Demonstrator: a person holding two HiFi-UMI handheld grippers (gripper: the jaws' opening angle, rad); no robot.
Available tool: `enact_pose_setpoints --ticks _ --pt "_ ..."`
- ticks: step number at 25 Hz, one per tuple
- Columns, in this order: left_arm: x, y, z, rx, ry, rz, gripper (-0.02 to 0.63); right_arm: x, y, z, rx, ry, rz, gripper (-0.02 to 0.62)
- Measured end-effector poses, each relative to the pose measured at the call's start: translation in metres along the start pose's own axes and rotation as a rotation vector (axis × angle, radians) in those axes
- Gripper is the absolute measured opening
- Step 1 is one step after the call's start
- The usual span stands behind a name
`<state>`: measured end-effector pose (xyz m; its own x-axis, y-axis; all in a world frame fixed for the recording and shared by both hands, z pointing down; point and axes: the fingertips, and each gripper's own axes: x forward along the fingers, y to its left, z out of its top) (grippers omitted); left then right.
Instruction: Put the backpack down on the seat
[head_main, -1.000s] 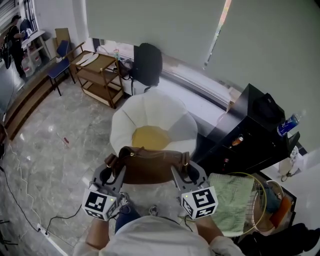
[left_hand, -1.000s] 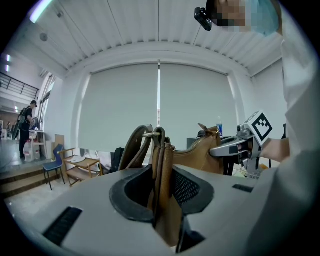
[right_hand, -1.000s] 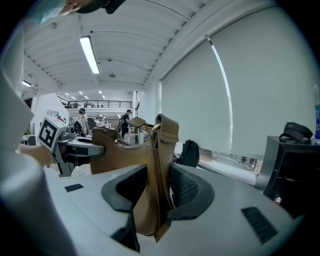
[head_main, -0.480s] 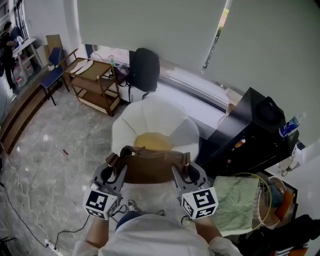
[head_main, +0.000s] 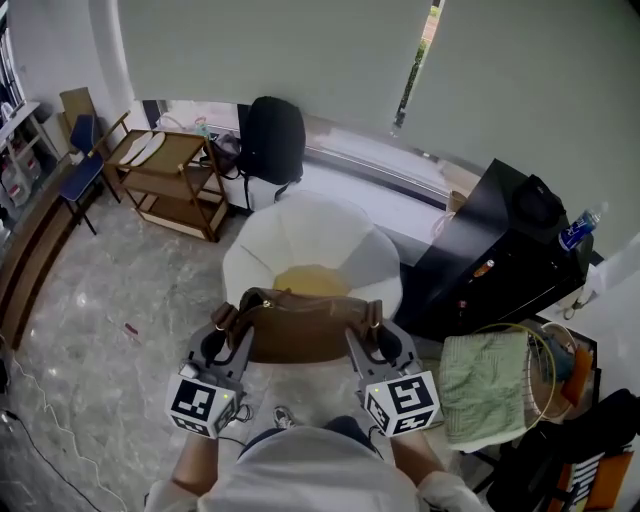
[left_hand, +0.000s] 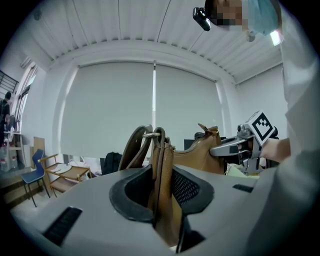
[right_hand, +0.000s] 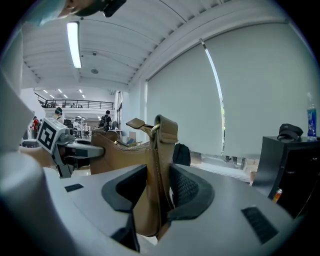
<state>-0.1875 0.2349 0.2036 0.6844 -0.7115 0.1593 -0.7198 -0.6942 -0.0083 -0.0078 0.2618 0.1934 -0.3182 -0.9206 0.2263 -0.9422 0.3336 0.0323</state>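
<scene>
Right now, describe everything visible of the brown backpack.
The backpack is tan-brown and leather-looking, with a zipped top and metal strap rings. It hangs upright between the left tool and the right tool, each shut on a strap end. It is in front of the white chair, not on its yellow seat.

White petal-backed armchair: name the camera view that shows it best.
The head view. It shows most of the white petal-backed armchair from above, yellow seat cushion included, just beyond the brown leather bag. Neither gripper view shows the armchair at all: the jaws and the bag's straps fill their foregrounds.
</scene>
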Motion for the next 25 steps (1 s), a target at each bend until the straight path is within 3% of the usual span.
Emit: enact_pose_setpoints --ticks 11,25 --pt "0.011 0.033 -0.012 -0.029 0.006 -0.046 0.107 0.028 0.011 -0.004 0.014 0.037 -0.034 0.161" --pt "0.104 0.056 0.015 -0.007 0.001 0.002 0.107 0.096 -0.068 0.017 0.017 -0.003 0.017 0.16"
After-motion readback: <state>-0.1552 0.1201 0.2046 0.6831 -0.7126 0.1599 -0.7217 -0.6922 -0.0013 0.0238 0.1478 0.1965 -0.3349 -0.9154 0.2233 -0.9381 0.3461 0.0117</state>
